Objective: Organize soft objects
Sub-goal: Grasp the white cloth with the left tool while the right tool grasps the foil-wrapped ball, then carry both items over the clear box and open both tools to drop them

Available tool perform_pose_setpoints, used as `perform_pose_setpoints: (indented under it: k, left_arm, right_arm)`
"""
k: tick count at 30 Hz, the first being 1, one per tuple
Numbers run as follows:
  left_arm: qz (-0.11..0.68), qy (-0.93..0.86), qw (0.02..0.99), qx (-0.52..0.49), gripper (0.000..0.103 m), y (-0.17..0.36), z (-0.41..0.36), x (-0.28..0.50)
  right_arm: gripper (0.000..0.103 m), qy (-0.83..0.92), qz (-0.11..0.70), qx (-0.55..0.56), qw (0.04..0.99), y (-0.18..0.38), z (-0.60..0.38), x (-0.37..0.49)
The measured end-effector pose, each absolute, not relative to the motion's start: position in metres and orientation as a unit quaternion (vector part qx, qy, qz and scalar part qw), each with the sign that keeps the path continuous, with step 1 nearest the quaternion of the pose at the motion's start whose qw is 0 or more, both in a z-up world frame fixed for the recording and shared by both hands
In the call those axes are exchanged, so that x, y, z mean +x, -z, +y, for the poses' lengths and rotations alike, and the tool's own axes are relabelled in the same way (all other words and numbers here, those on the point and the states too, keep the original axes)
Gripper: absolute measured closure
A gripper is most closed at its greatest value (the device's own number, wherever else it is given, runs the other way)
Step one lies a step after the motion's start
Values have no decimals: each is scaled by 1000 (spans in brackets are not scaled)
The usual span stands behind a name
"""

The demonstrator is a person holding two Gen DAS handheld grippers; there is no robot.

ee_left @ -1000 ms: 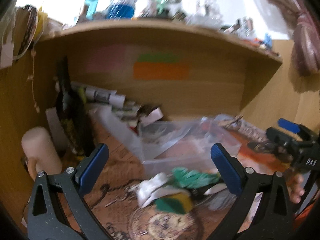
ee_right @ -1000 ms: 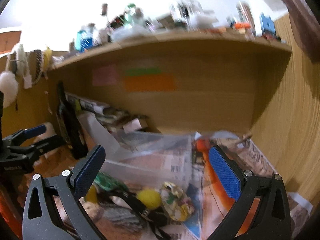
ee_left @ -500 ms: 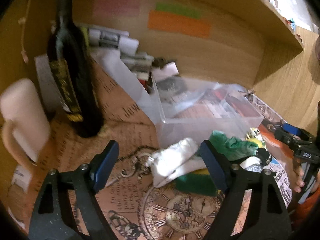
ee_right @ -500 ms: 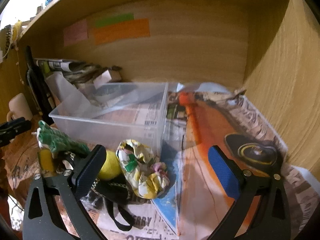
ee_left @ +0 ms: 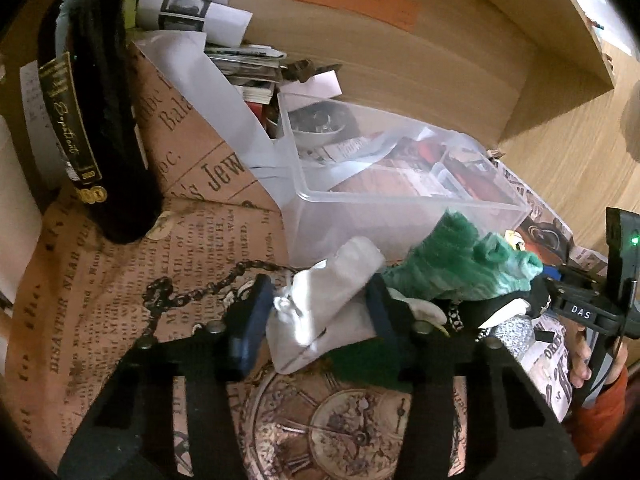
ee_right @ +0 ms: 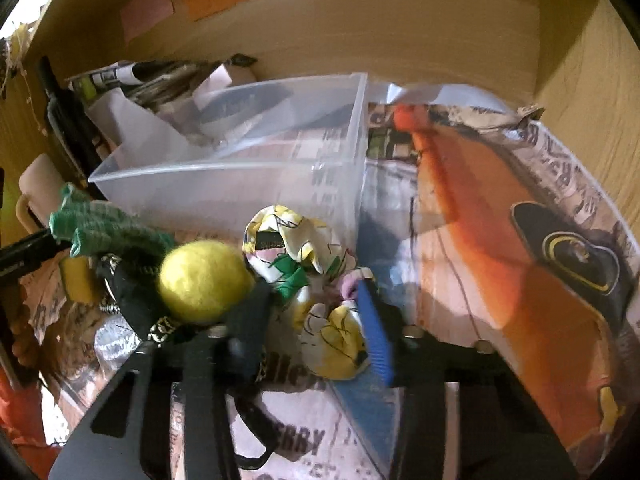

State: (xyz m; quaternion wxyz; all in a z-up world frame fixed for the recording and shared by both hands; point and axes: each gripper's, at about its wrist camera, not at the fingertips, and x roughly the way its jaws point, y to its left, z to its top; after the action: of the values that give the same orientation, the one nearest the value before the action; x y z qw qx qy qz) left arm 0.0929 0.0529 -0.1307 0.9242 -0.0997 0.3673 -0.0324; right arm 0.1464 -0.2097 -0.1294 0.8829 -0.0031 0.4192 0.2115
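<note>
A pile of soft things lies in front of a clear plastic bin [ee_left: 392, 200] [ee_right: 224, 172]. My left gripper [ee_left: 316, 316] has its fingers on both sides of a white cloth [ee_left: 324, 304] and presses it. A green knit glove [ee_left: 468, 260] [ee_right: 104, 232] lies to its right. My right gripper [ee_right: 316, 320] has closed on a floral cloth bundle [ee_right: 304, 264]. A yellow felt ball [ee_right: 204, 280] sits just left of it, over black straps [ee_right: 128, 296].
A dark wine bottle [ee_left: 92, 120] stands at the left, with a cream mug [ee_right: 36, 184] near it. Papers and rolled magazines [ee_left: 200, 16] are stacked behind the bin. Printed paper [ee_left: 120, 280] covers the desk. Wooden walls close the back and right.
Both grippers have dropped toward the desk and narrowed: the left onto the white cloth, the right onto the floral bundle. Both were wide open a second ago.
</note>
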Motion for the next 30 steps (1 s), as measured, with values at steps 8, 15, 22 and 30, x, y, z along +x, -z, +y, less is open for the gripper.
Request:
perform_pose_setpoints:
  k: [8,15,22,30]
  left_arm:
    - [328,21,941,-77,78,117,48,74]
    - [287,14,956,-67,78,90,47,59]
    - [245,11,967,-72,78,63,52,56]
    - [206,12,976,-70,78,36,51,72]
  right_arm:
    - [91,-207,394,-9,895,118,-209,136]
    - [92,-199,342,-4,918,91,-214,121]
    - [92,-204,288,9,936,60,-217,113]
    - [92,-213,238,13,948,32,-209,117]
